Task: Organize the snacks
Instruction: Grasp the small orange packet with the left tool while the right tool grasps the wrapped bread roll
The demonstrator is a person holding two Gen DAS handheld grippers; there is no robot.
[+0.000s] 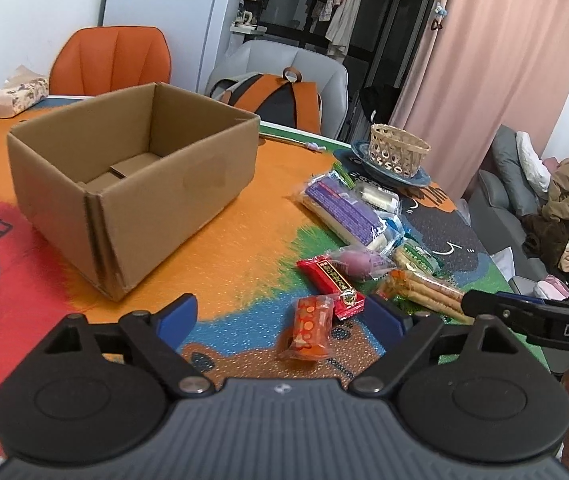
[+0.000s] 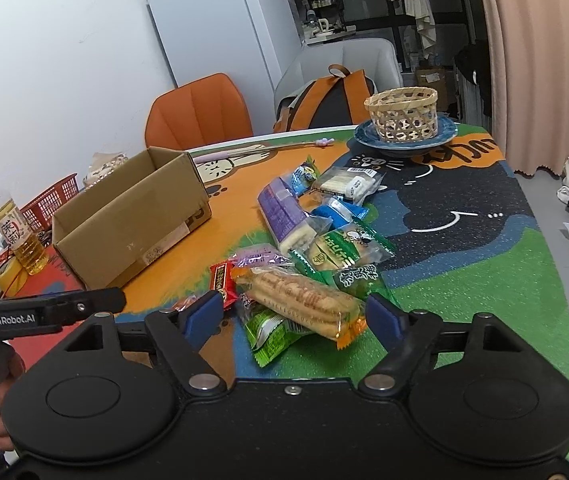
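An empty, open cardboard box (image 1: 164, 200) (image 2: 124, 236) stands on the colourful table mat. Right of it lies a heap of wrapped snacks, among them a long purple pack (image 1: 344, 210) (image 2: 284, 216). My left gripper (image 1: 282, 316) is open, low over the mat. A small orange wrapped snack (image 1: 310, 334) lies between its blue fingers (image 1: 178, 316), untouched, with a red bar (image 1: 330, 280) just beyond. My right gripper (image 2: 293, 316) is open too, and its fingers straddle a clear pack of long biscuits (image 2: 300, 304) that rests on green packets (image 2: 272, 330).
A woven basket (image 1: 398, 150) (image 2: 402, 114) sits on a blue plate at the far right of the table. A bottle of yellow liquid (image 2: 20, 236) and a red basket (image 2: 50, 200) stand left of the box. Behind the table are an orange chair (image 1: 112, 58) and a backpack (image 1: 280, 98).
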